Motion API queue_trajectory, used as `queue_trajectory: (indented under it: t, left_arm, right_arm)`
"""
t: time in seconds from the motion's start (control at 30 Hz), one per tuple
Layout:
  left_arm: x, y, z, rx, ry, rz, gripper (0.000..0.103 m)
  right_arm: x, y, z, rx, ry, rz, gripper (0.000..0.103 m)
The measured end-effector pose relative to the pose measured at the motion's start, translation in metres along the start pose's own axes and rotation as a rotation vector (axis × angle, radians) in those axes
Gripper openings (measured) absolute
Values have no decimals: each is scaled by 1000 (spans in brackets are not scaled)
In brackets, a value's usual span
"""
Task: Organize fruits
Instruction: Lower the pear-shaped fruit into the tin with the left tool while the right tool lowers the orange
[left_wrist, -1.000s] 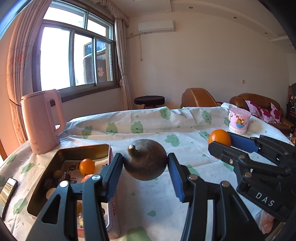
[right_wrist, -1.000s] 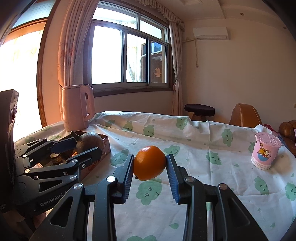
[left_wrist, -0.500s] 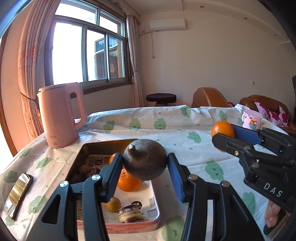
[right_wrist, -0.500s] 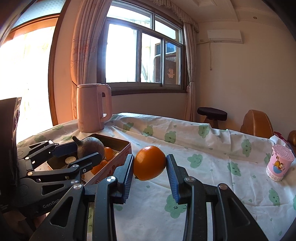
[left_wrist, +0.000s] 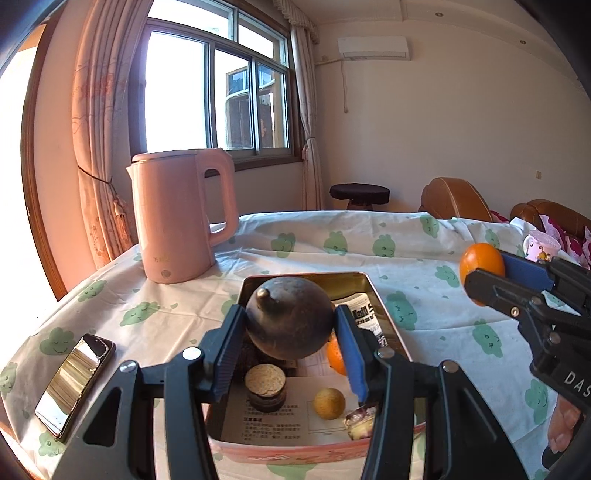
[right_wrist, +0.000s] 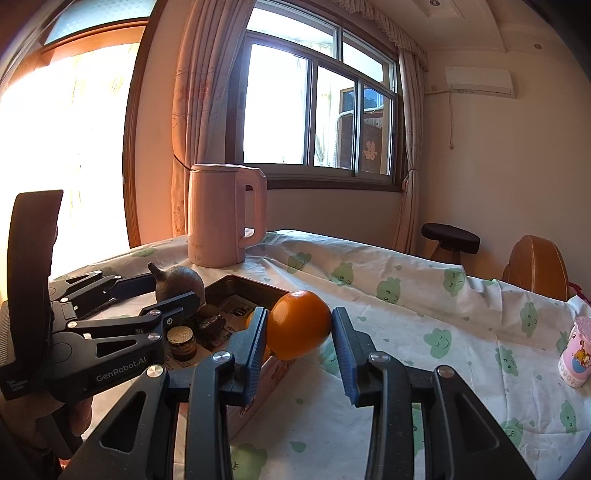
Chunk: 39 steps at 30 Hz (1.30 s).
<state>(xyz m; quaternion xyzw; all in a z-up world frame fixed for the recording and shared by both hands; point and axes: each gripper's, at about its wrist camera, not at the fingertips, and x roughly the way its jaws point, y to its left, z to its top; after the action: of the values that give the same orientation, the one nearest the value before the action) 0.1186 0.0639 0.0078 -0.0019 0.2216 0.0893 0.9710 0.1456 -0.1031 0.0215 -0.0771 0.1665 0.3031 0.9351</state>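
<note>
The left hand-held gripper (left_wrist: 291, 328) pinches a dark round fruit (left_wrist: 290, 317) across its middle, over the tin (left_wrist: 384, 321); it looks hard, fairly heavy. The right hand-held gripper (right_wrist: 299, 332) pinches a smooth, slippery-looking orange (right_wrist: 299, 325), beside the tin's edge.

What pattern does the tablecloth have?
The tablecloth is white with smiling green clouds, clearest in the right wrist view.

Sunlit window (left_wrist: 218, 88), pink curtains (left_wrist: 94, 122), brown sofa (left_wrist: 456, 199).
</note>
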Motion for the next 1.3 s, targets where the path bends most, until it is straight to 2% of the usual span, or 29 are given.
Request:
queue_trajectory:
  t: [0.6,1.3]
  left_arm:
    - [14,23,-8,-28,65,44,52]
    - [25,27,-12,-26,117,25,52]
  right_arm:
    - [26,33,-5,-36,55,51,37]
    - [50,46,-13,-49,134,63,37]
